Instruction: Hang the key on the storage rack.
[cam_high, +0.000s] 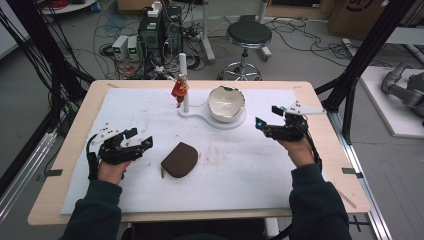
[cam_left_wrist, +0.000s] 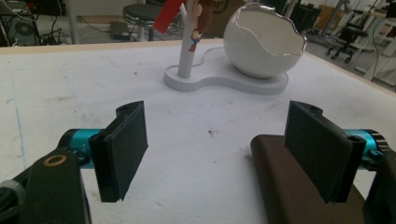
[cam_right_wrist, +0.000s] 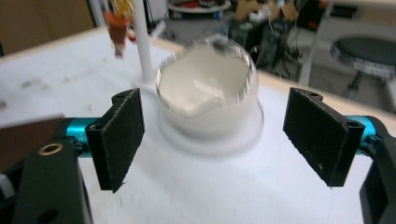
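Brown pouch (cam_high: 180, 159) lay flat on the white mat (cam_high: 240, 175), well in front of the eggshell-shaped bowl (cam_high: 226, 103) that we used as landmark. We held the left gripper (cam_high: 140, 138) just left of the pouch, jaws wide with nothing between them. Right of the bowl, our right gripper (cam_high: 267, 116) faced it, jaws wide and unloaded.

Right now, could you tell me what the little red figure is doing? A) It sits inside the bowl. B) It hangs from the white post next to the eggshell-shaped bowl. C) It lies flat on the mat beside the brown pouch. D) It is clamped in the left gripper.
B: in the high view the red figure hangs off the white post, beside the eggshell-shaped bowl on the same white base.
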